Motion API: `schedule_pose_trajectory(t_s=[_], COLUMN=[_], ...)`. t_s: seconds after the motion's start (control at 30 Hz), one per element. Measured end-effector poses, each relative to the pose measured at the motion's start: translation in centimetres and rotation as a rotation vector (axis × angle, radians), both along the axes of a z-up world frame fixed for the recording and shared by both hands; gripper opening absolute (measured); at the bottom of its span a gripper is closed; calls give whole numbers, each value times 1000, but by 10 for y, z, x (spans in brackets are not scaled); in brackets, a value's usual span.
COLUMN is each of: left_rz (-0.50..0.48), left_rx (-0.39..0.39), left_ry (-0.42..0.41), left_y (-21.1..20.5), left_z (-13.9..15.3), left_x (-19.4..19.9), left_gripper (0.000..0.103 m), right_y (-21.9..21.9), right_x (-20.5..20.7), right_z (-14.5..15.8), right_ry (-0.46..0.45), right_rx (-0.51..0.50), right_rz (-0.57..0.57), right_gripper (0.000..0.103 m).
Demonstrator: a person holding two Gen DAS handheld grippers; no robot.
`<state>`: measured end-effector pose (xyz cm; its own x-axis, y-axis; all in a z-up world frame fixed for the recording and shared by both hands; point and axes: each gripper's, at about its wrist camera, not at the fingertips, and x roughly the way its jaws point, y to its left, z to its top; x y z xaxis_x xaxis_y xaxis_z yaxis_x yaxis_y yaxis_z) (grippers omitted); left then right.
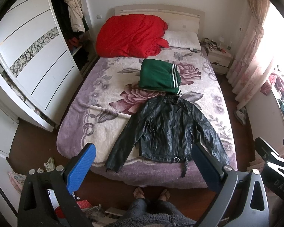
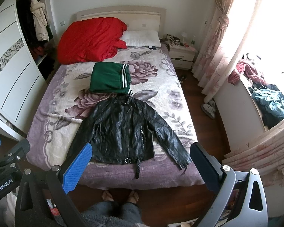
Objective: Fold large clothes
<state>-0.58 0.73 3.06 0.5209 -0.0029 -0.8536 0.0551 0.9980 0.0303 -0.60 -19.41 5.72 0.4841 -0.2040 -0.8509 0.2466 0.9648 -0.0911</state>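
Step in hand, as judged: first fold of the black leather jacket (image 1: 166,130), which lies face-up and spread flat on the bed (image 1: 96,132), collar toward the headboard, hem at the near edge, both sleeves angled outward.

Left gripper (image 1: 143,162): jaws wide, empty. Right gripper (image 2: 140,162): jaws wide, empty. Both are held above the foot of the bed, clear of the jacket, with the hem and cuffs just ahead of the fingers.

Technique note: each cuff is probably best pinched near its end and carried across the chest, kept low so the stiff leather creases at the shoulder seam rather than buckling. The belt strap hangs over the edge and could snag.

A folded green garment (image 1: 159,75) sits just beyond the collar.
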Motion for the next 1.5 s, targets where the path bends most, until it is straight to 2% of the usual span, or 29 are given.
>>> schedule_pose_trajectory(t_s=[0.5, 0.6, 1.5], left_rz=[-1, 1, -8], left_rx=[-1, -2, -2], left_ry=[-5, -8, -25], left_y=[0, 1, -6], left_z=[6, 11, 22], left_x=[5, 10, 27], left_gripper=[103, 103, 103], right_y=[0, 7, 6], right_x=[3, 11, 8], right_z=[6, 25, 22], right_ry=[-8, -8, -17], right_rx=[0, 2, 3], right_rz=[0, 2, 0], right_gripper=[103, 103, 103])
